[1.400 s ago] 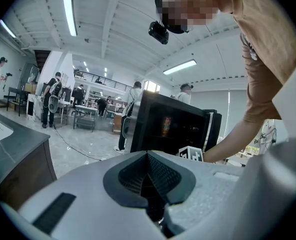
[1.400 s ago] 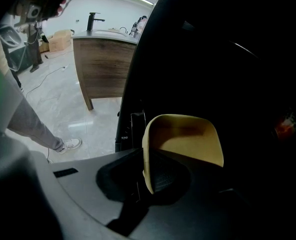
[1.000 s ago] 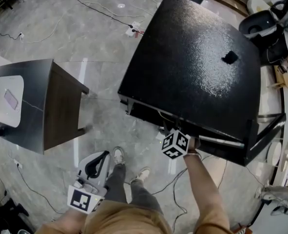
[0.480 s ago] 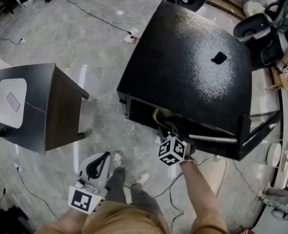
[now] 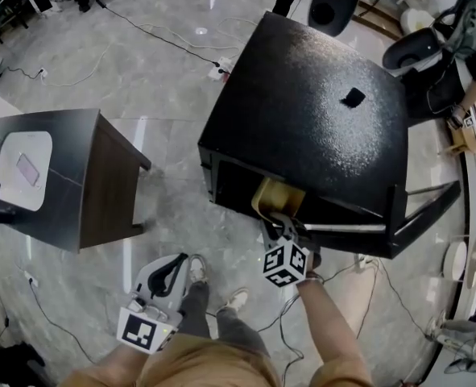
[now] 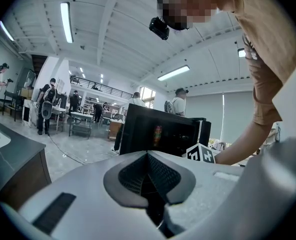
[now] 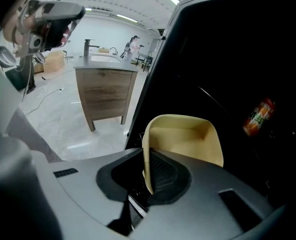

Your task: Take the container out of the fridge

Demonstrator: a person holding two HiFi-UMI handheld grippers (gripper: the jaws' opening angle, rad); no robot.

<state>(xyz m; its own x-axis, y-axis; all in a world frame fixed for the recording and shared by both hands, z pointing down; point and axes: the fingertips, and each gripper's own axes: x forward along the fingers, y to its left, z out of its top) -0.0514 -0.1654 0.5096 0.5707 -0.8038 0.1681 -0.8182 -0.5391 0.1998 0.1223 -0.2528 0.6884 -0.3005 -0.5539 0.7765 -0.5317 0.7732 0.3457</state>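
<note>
A cream-yellow container (image 5: pixel 276 197) tilts half out of the open front of the black fridge (image 5: pixel 310 111). My right gripper (image 5: pixel 279 221) is shut on the container's near rim; in the right gripper view the thin wall (image 7: pixel 188 136) stands pinched between the pads of the right gripper (image 7: pixel 149 171). My left gripper (image 5: pixel 173 266) hangs low at the left, away from the fridge, shut with nothing in it. In the left gripper view the left gripper (image 6: pixel 148 159) points level at the fridge (image 6: pixel 158 131).
The fridge door (image 5: pixel 427 208) stands open at the right. Inside the fridge a bottle with an orange label (image 7: pixel 258 116) stays at the back. A dark side table (image 5: pixel 60 176) with a white tray (image 5: pixel 24 161) stands left. Cables cross the floor.
The container has come out from under the fridge's top edge, drawn toward me by the right gripper. The left gripper has risen a little.
</note>
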